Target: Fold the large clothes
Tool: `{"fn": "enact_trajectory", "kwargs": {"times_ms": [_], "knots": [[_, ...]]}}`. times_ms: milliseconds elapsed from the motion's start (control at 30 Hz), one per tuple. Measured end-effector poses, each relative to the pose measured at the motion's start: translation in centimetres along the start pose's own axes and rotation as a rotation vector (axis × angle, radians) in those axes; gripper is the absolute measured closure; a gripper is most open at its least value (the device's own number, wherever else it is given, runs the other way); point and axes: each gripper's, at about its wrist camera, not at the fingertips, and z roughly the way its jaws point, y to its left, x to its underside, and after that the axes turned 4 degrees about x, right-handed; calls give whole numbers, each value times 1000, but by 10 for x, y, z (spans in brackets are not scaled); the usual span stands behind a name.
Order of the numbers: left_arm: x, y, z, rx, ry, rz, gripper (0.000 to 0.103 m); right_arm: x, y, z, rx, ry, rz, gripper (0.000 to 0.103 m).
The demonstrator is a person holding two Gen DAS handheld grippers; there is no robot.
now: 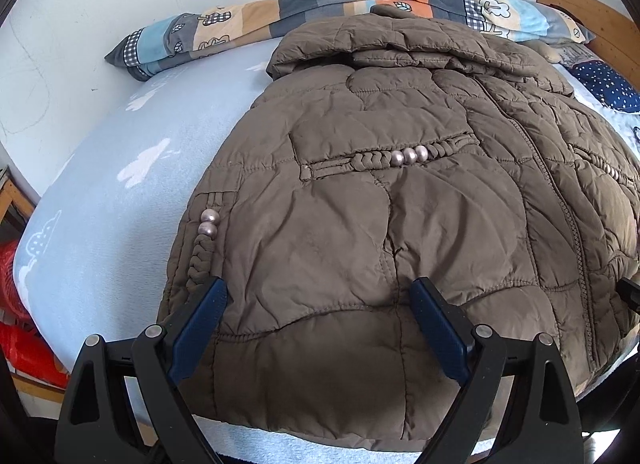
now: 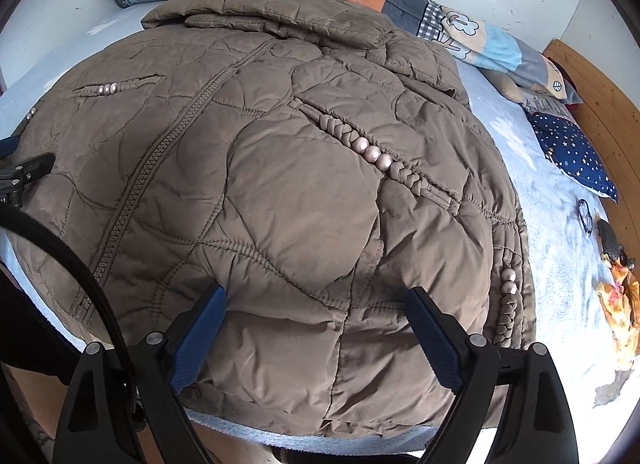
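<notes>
Folding looks barely begun: brown quilted puffer jacket lies front-up, zipped, on the pale blue bed, hood tucked. Left tool and right tool hover spread apart over its hem, gripping nothing.

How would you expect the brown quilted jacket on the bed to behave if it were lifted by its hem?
The quilted jacket looks puffy and creased, so it would probably drape limply. Its smooth shell may slip. The pearl beads add little weight.

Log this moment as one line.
quilted jacket: flat on bed | left gripper: open over hem | right gripper: open over hem
</notes>
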Motion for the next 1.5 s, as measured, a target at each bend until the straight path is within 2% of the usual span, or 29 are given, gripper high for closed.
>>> {"fn": "enact_trajectory", "kwargs": {"times_ms": [233, 333, 500, 600, 767, 800, 867, 933, 1033, 1167, 1233, 1367, 1500], "knots": [[-11, 25, -25, -3, -92, -83, 10, 1, 0, -15, 54, -56, -31, 9], [-17, 46, -35, 6, -115, -155, 10, 0, -16, -25, 42, -89, 17, 9], [-27, 87, -40, 53, -85, -264, 10, 0, -85, -42, -63, -125, 266, 9], [-31, 109, -39, 91, -45, -305, 10, 8, -138, -37, -143, -84, 455, 9], [-34, 137, -26, 178, 51, -321, 10, 22, -195, -25, -319, -30, 655, 9], [-32, 141, -24, 185, 60, -336, 10, 26, -201, -22, -346, -22, 684, 9], [-24, 152, -16, 256, 95, -410, 10, 36, -215, -11, -417, 4, 768, 9], [-17, 160, -8, 315, 127, -463, 10, 47, -219, 1, -483, 41, 834, 9], [-8, 168, -2, 332, 154, -498, 10, 62, -216, 16, -539, 99, 900, 9], [6, 181, 7, 414, 192, -594, 10, 75, -213, 32, -544, 167, 941, 9], [11, 183, 12, 453, 220, -626, 10, 79, -206, 40, -588, 195, 967, 9], [13, 170, 18, 494, 259, -625, 10, 78, -187, 49, -638, 254, 946, 8], [19, 149, 24, 513, 308, -606, 10, 74, -162, 49, -660, 265, 909, 8]]}}
